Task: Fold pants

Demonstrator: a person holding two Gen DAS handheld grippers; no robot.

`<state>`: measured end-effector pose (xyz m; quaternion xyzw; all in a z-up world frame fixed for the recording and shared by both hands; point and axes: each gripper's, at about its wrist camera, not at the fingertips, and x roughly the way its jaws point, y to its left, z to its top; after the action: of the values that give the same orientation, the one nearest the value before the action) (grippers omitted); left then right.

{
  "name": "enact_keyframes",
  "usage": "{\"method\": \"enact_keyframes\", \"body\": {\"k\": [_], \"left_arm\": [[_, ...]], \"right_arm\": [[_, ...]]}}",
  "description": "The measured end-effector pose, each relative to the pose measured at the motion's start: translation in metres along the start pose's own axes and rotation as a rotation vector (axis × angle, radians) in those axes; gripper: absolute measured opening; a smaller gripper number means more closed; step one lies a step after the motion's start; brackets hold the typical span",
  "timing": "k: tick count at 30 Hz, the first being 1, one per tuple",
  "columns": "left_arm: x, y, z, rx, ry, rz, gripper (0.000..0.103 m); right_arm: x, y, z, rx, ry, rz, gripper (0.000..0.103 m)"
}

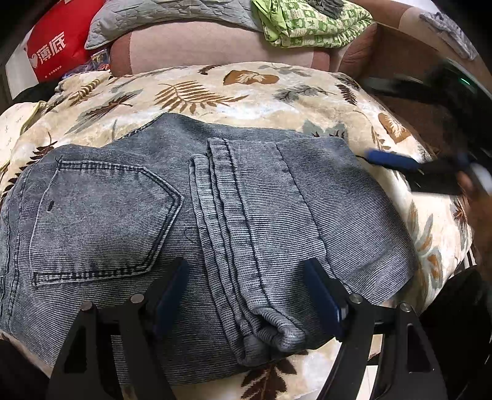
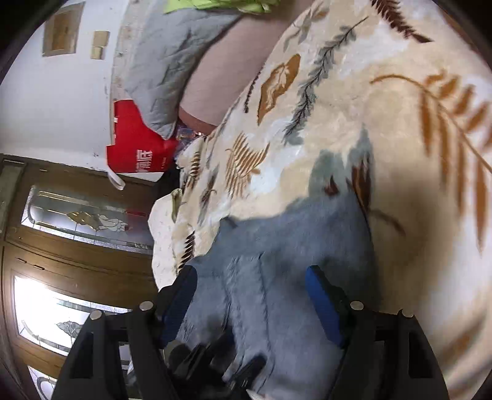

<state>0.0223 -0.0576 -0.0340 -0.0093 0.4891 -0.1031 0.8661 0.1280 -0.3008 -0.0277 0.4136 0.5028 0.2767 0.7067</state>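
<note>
Grey-blue denim pants [image 1: 190, 215] lie folded on a leaf-patterned blanket [image 1: 215, 89], back pocket at the left, leg hems stacked in the middle. My left gripper [image 1: 246, 292] is open just above the near edge of the pants, its blue pads either side of the folded legs, holding nothing. My right gripper [image 2: 249, 301] is open and tilted over the pants [image 2: 276, 246], blurred with motion. It also shows blurred in the left wrist view [image 1: 396, 161] at the pants' right edge.
A pink sofa back [image 1: 200, 46] with a grey quilt [image 1: 160, 18] and green patterned cloth [image 1: 310, 24] stands behind the blanket. A red bag [image 1: 58, 46] is at the far left. A wooden door with glass panes [image 2: 61, 246] shows in the right wrist view.
</note>
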Motion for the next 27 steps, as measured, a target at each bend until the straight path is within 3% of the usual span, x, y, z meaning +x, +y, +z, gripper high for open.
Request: {"method": "enact_keyframes", "body": {"k": [3, 7, 10, 12, 17, 19, 20, 24, 27], "left_arm": [[-0.001, 0.001, -0.001, -0.005, 0.002, -0.007, 0.078], [0.001, 0.0, 0.002, 0.001, 0.003, -0.011, 0.08], [-0.004, 0.003, 0.002, -0.009, 0.002, -0.027, 0.08], [-0.012, 0.007, 0.004, -0.046, -0.006, -0.034, 0.08], [-0.047, 0.025, 0.0, -0.108, -0.116, -0.01, 0.08], [-0.052, 0.04, -0.005, -0.167, -0.121, -0.001, 0.08], [-0.052, 0.048, -0.006, -0.19, -0.114, 0.002, 0.08], [-0.058, 0.072, -0.01, -0.267, -0.123, 0.029, 0.08], [-0.064, 0.083, -0.011, -0.302, -0.145, 0.035, 0.08]], "right_arm": [[-0.013, 0.0, -0.031, 0.012, 0.003, 0.021, 0.076], [-0.005, -0.041, -0.06, 0.059, 0.079, -0.073, 0.08], [-0.016, -0.036, -0.056, 0.11, 0.033, -0.045, 0.08], [-0.027, -0.017, -0.056, 0.047, 0.002, -0.05, 0.08], [-0.031, -0.007, -0.077, -0.012, 0.031, -0.003, 0.084], [-0.012, -0.027, -0.085, 0.006, 0.087, -0.052, 0.085], [-0.006, -0.04, -0.087, 0.042, 0.09, -0.036, 0.085], [-0.021, -0.019, -0.081, -0.015, 0.041, -0.027, 0.085], [-0.018, -0.01, -0.085, -0.055, 0.059, 0.029, 0.086]]}}
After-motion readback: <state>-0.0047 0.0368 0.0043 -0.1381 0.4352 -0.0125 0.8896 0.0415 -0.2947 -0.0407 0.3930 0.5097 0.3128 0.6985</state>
